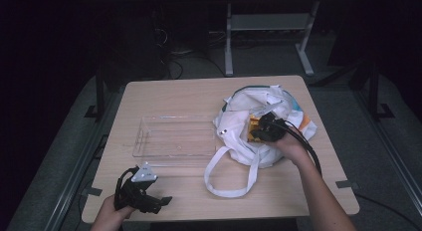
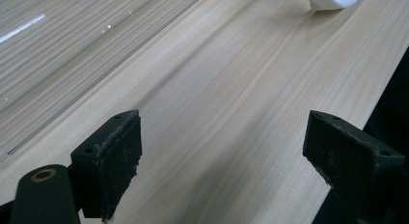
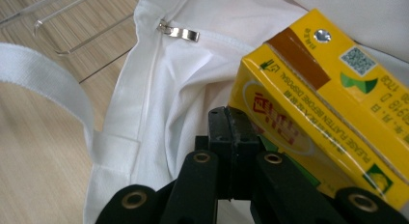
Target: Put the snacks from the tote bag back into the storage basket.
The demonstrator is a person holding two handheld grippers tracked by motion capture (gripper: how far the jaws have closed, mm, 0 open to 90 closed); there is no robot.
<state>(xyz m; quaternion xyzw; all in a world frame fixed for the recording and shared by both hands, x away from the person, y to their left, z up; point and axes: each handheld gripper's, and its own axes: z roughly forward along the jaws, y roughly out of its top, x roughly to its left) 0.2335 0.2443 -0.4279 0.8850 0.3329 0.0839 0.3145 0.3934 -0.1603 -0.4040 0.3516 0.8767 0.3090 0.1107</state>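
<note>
the right gripper sits over the mouth of a white bag on the right half of the table. in the right gripper view its jaws are pressed together with nothing between them, their tips just against the lower edge of a yellow carton that lies tilted on the white cloth, beside the bag's zip pull. the left gripper rests low at the table's near left corner, jaws wide apart and empty over bare wood. a clear tray lies just left of the bag, and the bag's strap loops toward the near edge.
</note>
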